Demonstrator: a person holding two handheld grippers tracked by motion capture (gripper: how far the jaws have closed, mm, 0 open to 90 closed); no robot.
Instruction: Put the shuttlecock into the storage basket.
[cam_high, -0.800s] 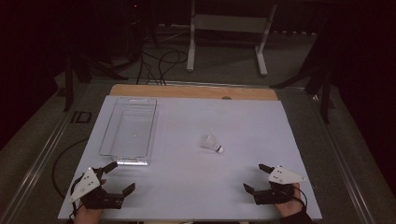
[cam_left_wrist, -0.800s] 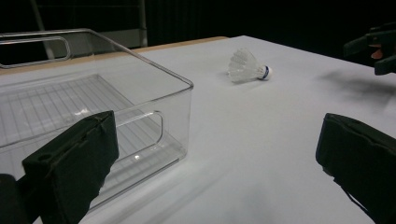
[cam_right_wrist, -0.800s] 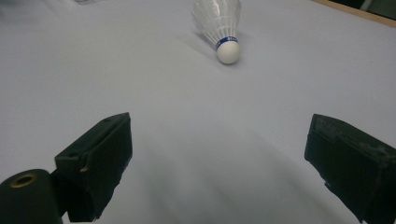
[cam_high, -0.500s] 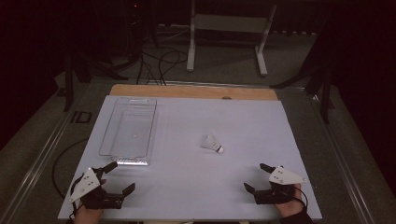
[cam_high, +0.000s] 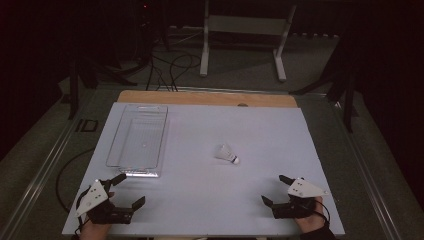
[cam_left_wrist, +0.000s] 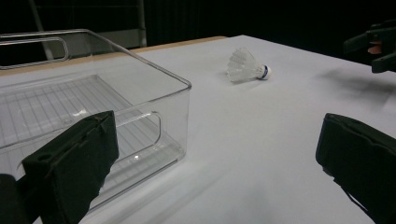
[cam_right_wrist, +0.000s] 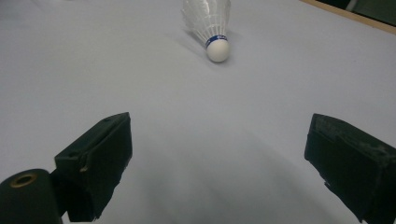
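The shuttlecock (cam_high: 226, 153) lies on its side on the white table (cam_high: 210, 200), near the middle of the surface, untouched. Its white feather skirt points away from the person; its rounded white cork tip, ringed by a blue band, points toward the near right corner of the table.

Left tongs (cam_high: 121, 190) — held by the person's left hand (cam_high: 92, 231) at the near left corner of the table, well apart from the shuttlecock. Its jaws stand wide apart with nothing between them. In the left gripper view the shuttlecock (cam_left_wrist: 246, 66) lies far ahead and to the right of the clear plastic bin.

Right tongs (cam_high: 274, 190) — held at the near right corner of the table, nearer to the shuttlecock than the left tongs but still apart from it. Its jaws stand wide apart and hold nothing. In the right gripper view the shuttlecock (cam_right_wrist: 211, 27) lies ahead, cork tip toward the camera.

The clear plastic bin (cam_high: 116, 150) stands left of the shuttlecock, well apart from it. It appears to hold nothing, though its transparent walls make this hard to confirm.
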